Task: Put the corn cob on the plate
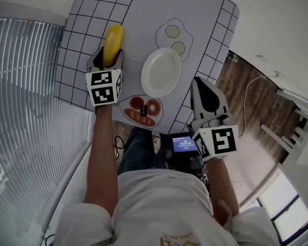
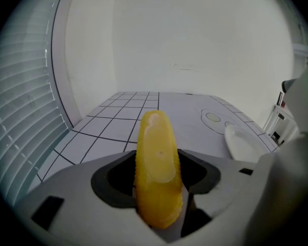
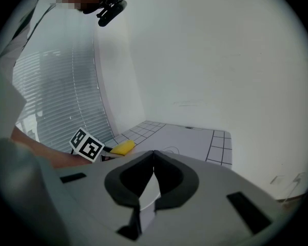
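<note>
The yellow corn cob lies lengthwise on the gridded left part of the table mat. My left gripper comes at it from the near end. In the left gripper view the cob stands between the jaws, and both pads press on its sides. The empty white plate sits to the right of the cob, mid-mat, and shows at the right edge of the left gripper view. My right gripper hovers at the mat's right near edge, shut with nothing in it. From there the cob shows far left.
The mat bears a printed fried-eggs drawing beyond the plate and a printed sausage-and-tomato plate near me. Window blinds run along the left. A wooden floor lies beyond the table's right edge. A small blue screen sits below the near edge.
</note>
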Action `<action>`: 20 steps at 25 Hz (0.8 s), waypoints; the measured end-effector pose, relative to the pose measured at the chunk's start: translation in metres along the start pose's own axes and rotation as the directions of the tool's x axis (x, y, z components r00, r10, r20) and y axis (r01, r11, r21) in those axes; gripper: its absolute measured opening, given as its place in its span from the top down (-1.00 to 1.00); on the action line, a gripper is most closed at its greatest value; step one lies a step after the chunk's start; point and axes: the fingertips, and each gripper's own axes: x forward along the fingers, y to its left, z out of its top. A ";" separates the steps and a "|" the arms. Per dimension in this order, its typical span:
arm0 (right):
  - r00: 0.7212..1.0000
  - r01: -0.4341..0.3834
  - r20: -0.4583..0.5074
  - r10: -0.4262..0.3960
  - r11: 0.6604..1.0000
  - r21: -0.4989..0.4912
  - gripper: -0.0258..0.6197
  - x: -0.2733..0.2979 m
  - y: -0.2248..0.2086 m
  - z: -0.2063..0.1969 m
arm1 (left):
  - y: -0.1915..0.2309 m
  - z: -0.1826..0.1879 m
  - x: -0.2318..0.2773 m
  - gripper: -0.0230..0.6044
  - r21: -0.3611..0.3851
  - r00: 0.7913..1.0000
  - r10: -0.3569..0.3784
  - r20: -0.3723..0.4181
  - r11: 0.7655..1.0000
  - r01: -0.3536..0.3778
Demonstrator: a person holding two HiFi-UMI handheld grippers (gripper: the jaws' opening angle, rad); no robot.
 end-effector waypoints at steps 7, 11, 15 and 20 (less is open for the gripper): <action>1.000 0.001 -0.002 -0.001 1.000 -0.006 0.90 -0.001 -0.003 0.004 | -0.006 0.003 -0.007 0.14 -0.007 1.000 -0.004 0.002 1.000 0.004; 1.000 0.016 -0.018 -0.016 1.000 -0.001 0.90 0.001 -0.004 0.002 | -0.011 0.010 -0.017 0.14 -0.012 1.000 -0.005 0.026 1.000 0.005; 0.999 0.029 -0.036 -0.029 1.000 -0.004 0.90 0.002 -0.006 0.000 | -0.021 0.015 -0.028 0.14 -0.005 0.999 -0.021 0.044 1.000 0.021; 0.998 0.034 -0.045 -0.034 0.999 0.001 0.90 0.003 -0.007 -0.003 | -0.033 0.019 -0.042 0.14 0.009 0.997 -0.041 0.063 0.999 0.041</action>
